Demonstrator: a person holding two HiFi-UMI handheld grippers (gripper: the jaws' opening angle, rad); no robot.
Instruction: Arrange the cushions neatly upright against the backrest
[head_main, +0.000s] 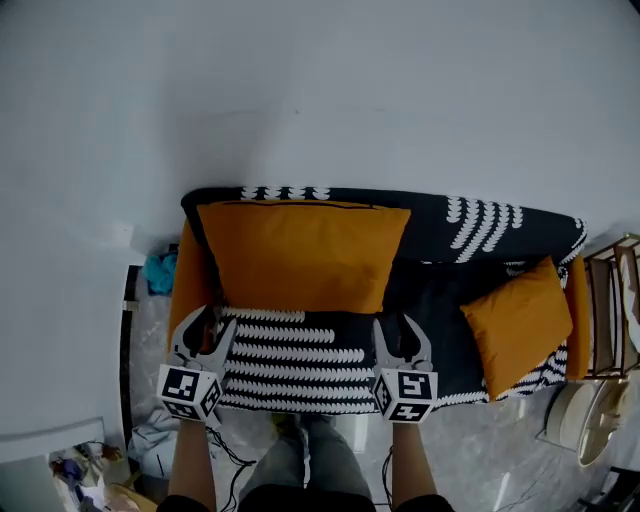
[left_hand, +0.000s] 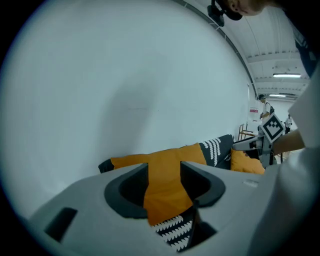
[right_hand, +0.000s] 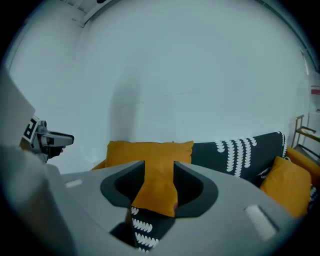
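Note:
A large orange cushion (head_main: 305, 255) stands upright against the backrest at the left of the black-and-white patterned sofa (head_main: 300, 365). A smaller orange cushion (head_main: 517, 322) leans tilted in the sofa's right corner. My left gripper (head_main: 207, 325) hovers over the seat just in front of the large cushion's lower left corner, and my right gripper (head_main: 400, 328) is just in front of its lower right corner. Both stand open. In the left gripper view the large cushion (left_hand: 175, 155) shows through the gap of the jaws; in the right gripper view the cushion (right_hand: 150, 150) shows the same way.
Orange armrests close both ends of the sofa. A wooden shelf (head_main: 610, 300) stands to its right and a blue object (head_main: 158, 272) lies on the floor to its left. Clutter and cables (head_main: 80, 470) lie at the lower left. A pale wall rises behind.

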